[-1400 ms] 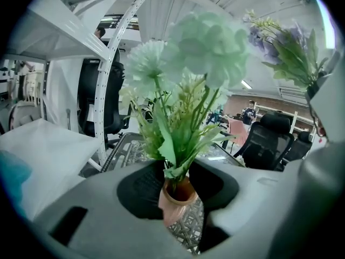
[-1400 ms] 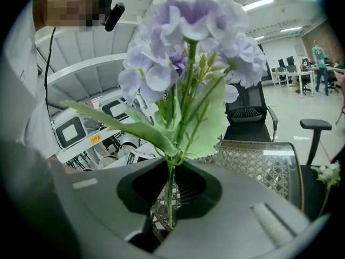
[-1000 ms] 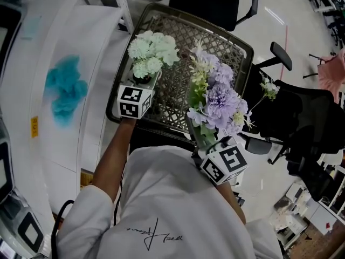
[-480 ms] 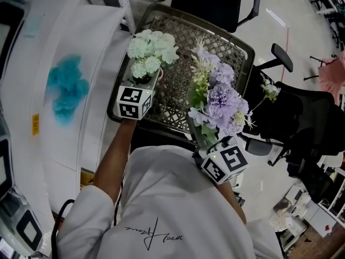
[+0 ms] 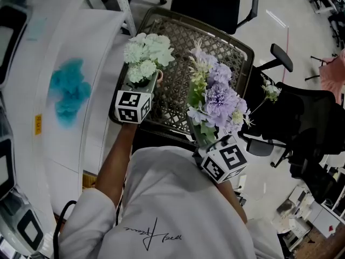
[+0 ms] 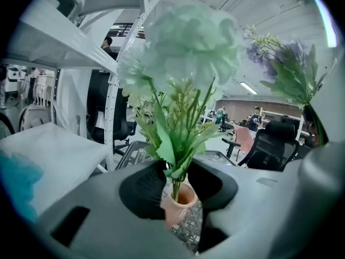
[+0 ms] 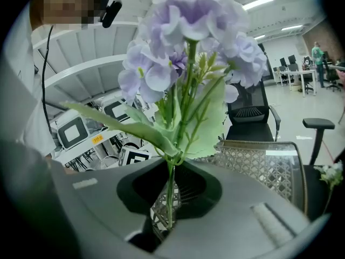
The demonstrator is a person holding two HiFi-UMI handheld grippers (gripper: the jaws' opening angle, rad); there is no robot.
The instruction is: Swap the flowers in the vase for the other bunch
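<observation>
Two bunches are in your grippers at this moment. The pale green bunch (image 5: 149, 53) stands in the peach vase (image 6: 180, 209), and the vase is at the left side of the lattice tray (image 5: 178, 31), close to its rim. Your left gripper (image 6: 178, 190) has its jaws one on each side of the vase's neck. The pads seem to press on it, and the green stems rise free between them.

Your right gripper (image 7: 171, 190) pinches the thin stem of the purple bunch (image 5: 218, 99) low down. It holds this bunch upright in the air over the near right part of the tray, well apart from the vase.

Each gripper carries a cube with black and white square markers, the left one (image 5: 132, 106) and the right one (image 5: 225, 163). They show patterns only, no words.

On the back of your white shirt (image 5: 161, 198) there is a line of dark script (image 5: 156, 236), but I cannot read it. A small yellow label (image 5: 38, 125) sits on the edge of the white table (image 5: 91, 42); its print is too small to read. A turquoise fluffy thing (image 5: 67, 89) lies on that table. At the right a black office chair (image 5: 302, 123) stands, with a small white sprig (image 5: 269, 89) beside it.
</observation>
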